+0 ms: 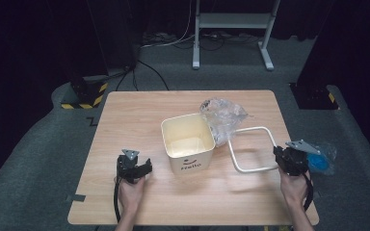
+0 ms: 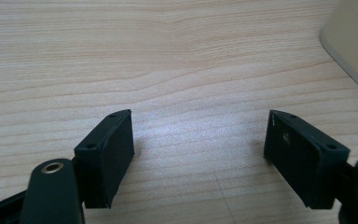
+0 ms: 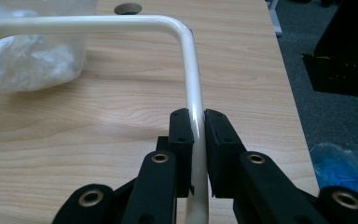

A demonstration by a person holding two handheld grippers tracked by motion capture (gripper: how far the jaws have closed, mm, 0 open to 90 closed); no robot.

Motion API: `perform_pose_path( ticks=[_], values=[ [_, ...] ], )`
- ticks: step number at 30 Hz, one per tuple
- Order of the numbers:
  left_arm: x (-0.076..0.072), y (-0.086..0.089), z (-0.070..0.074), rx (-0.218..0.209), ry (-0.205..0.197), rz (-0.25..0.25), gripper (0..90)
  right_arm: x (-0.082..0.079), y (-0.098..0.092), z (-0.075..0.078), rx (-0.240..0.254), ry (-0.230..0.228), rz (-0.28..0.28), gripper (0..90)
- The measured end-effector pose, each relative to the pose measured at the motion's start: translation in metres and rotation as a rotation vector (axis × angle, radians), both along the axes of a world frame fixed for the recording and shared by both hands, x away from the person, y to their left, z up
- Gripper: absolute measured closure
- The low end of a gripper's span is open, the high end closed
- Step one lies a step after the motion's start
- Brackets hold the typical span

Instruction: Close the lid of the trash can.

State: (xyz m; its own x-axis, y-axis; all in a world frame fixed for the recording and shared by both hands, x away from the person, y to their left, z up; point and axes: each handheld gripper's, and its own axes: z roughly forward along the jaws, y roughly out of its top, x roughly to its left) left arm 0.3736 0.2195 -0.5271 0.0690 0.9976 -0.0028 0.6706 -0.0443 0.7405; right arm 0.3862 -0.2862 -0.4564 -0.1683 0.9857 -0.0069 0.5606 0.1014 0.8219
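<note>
Nearest the table's front edge, the left gripper [image 1: 134,166] is seen resting low on the pale wooden table [image 1: 139,103], just left of the cream square plastic bin [image 1: 189,143], its jaws spread wide with nothing but bare wood between them. To the right of the bin, the right gripper [image 3: 198,135] is clamped on the white rounded-rectangle wire frame [image 1: 252,148], which is gripped on its near right-hand side, close to the table's right edge. In the right gripper view the thin tube is squeezed squarely between both pads, and it is carried clear of the wood, judging by the shadow beneath.

The frame is judged light and stiff: a bent tube that ought to keep its shape, yet smooth and glossy, so it may swivel or slide in a narrow pinch. A straight side, as taken now, looks the better hold; the curved corners would be likelier to slip.

Beyond the bin, touching its far right corner, a crumpled clear plastic bag [image 1: 222,115] is lying, soft and easily snagged by the frame's far side. Right of the gripped frame, off the table edge, a blue item in clear wrapping [image 1: 319,161] is glimpsed.
</note>
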Motion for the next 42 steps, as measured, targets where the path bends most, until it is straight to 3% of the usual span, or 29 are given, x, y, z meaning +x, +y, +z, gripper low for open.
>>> perform_pose_path(
  ticks=[24, 42],
  values=[
    [0.0, 0.0, 0.0, 0.0, 0.0, 0.0, 24.0, -0.001, 0.001, 0.027, 0.034, -0.051, 0.017, 82.0],
    [0.0, 0.0, 0.0, -0.001, 0.0, 0.0, 24.1, 0.003, 0.016, 0.042, 0.016, -0.059, 0.05, 82.0]
  ],
)
